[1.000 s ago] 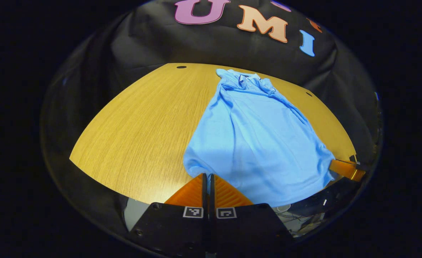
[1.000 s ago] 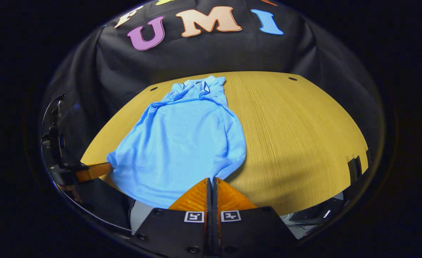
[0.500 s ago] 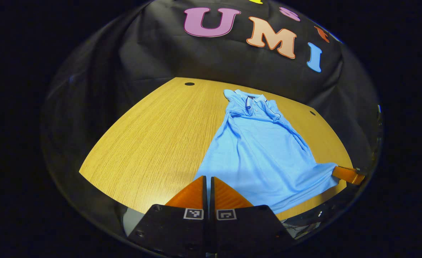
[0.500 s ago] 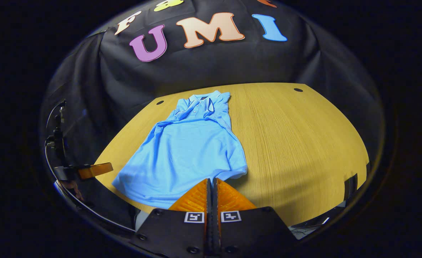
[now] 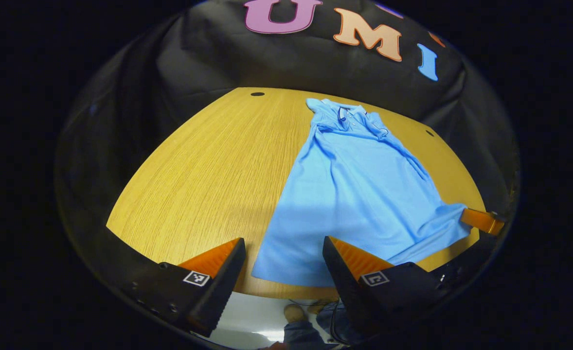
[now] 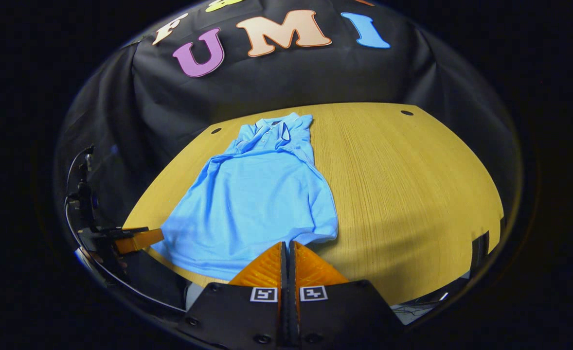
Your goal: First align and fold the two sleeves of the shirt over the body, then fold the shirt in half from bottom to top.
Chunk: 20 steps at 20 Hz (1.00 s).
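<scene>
the light blue short-sleeved polo shirt point(image 5: 359, 194) is lying flat on the yellow wood-grain table point(image 5: 208, 175), its long axis running straight away from both grippers — collar point(image 6: 272, 127) at the far edge near the black cloth wall, hem at the near edge. the sleeves are looking already tucked in over the body, so the shirt is reading as a narrow strip.

the left gripper point(image 5: 284, 253) is standing with its jaws spread wide, holding nothing, with the hem's left corner lying between and just ahead of its fingers. the right gripper point(image 6: 288, 257) is sitting with its jaws pressed together at the hem's right corner; whether cloth is pinched between them i cannot tell.

both grippers are sitting at the hem end, one per corner, so a bottom-to-top fold would be carrying the hem away along that axis toward the collar.
</scene>
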Available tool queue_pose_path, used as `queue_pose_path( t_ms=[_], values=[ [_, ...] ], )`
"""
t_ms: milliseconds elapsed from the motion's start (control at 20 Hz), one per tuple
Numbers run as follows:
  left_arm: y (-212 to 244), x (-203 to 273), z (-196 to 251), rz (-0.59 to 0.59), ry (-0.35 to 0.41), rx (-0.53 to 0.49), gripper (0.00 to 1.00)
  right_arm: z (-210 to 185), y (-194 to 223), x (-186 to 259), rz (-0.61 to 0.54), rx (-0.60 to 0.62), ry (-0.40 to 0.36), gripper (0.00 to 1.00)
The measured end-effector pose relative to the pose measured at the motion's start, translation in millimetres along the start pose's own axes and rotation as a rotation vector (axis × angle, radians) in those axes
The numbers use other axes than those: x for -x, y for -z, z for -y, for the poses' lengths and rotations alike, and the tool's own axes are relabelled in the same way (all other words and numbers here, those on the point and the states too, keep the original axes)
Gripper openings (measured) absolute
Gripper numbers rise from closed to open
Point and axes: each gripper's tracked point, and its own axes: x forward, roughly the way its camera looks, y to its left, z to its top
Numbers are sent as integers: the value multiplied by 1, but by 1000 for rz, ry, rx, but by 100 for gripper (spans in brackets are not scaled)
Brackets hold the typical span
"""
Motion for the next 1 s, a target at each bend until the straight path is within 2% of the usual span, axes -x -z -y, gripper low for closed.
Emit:
queue_pose_path(
  t_ms=[50, 150, 200, 250, 300, 400, 500, 600, 700, 1000],
  values=[
    [8, -1, 0, -27, -9, 11, 96, 1, 0, 0, 2, -5, 1, 3],
    [5, -5, -3, -9, -31, -28, 97, 1, 0, 1, 4, -5, 7, 2],
    [7, -6, -1, -8, -42, -62, 93, 1, 0, 0, 3, -4, 8, 3],
    [9, -6, 4, -8, -26, -111, 96, 2, 0, 0, 1, -3, 9, 2],
    [7, -6, 15, 12, 6, -141, 95, 2, 1, 1, 1, -6, 9, 2],
    [6, -10, 34, 53, 51, -151, 49, 1, 2, 1, -2, -5, 8, 2],
    [7, -13, 33, 55, 15, -98, 2, 0, 3, 0, -5, -4, 1, 3],
    [6, -13, 34, -6, 3, -19, 0, -1, 2, 1, -7, -5, -9, 2],
    [-7, -9, 42, 4, 44, 57, 0, -4, -4, 0, 2, 5, -27, 3],
    [-56, 3, 47, 49, 70, 118, 0, -11, -49, -6, 49, 30, -89, 3]
  ],
)
